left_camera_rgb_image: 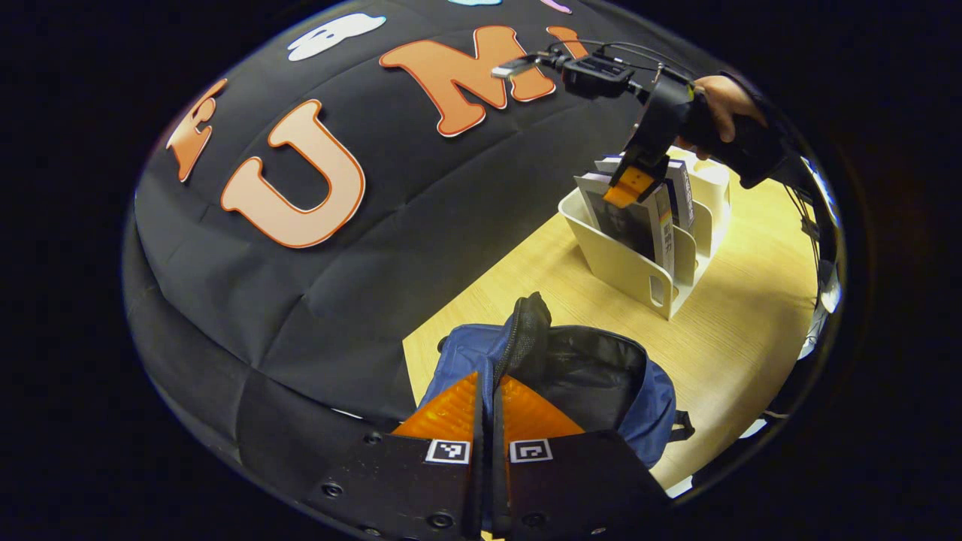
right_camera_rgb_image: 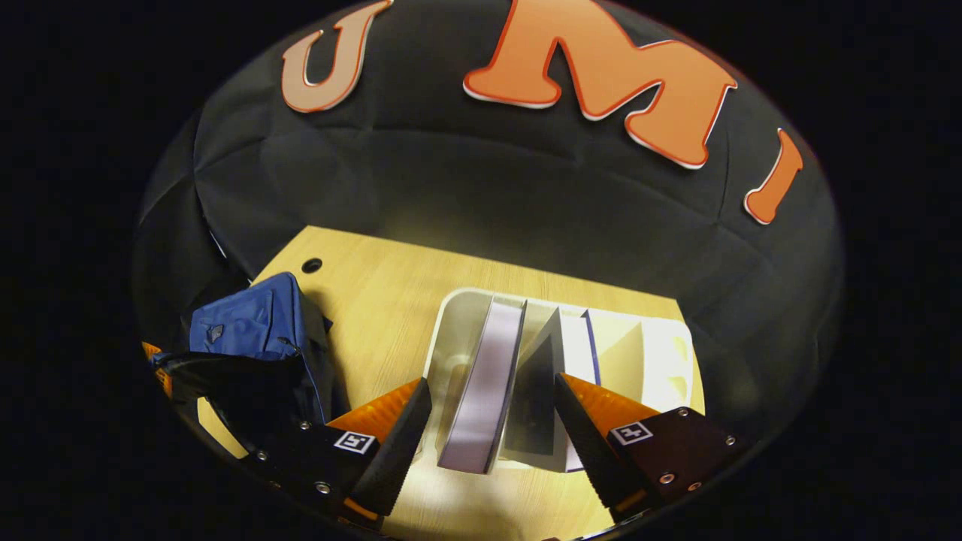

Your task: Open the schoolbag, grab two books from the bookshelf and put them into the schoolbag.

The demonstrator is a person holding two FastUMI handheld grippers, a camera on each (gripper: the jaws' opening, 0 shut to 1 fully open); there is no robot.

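Two books [right_camera_rgb_image: 485, 376] upright in white bookshelf [left_camera_rgb_image: 627, 263] on the table, R gripper [right_camera_rgb_image: 492, 421] wide open, straddling them from above, prob lining up a pinch. L gripper [left_camera_rgb_image: 487, 406] nearly closed on the schoolbag [left_camera_rgb_image: 594, 376] flap, looks to hold mouth open. Bag blue, dark lining, unzipped, near shelf.

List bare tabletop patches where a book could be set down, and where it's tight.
Free: wood table between schoolbag and white bookshelf; also the strip behind the bookshelf toward the booth wall. Crowded: inside the bookshelf, where the right gripper straddles upright books; left gripper pinches the schoolbag's rim.
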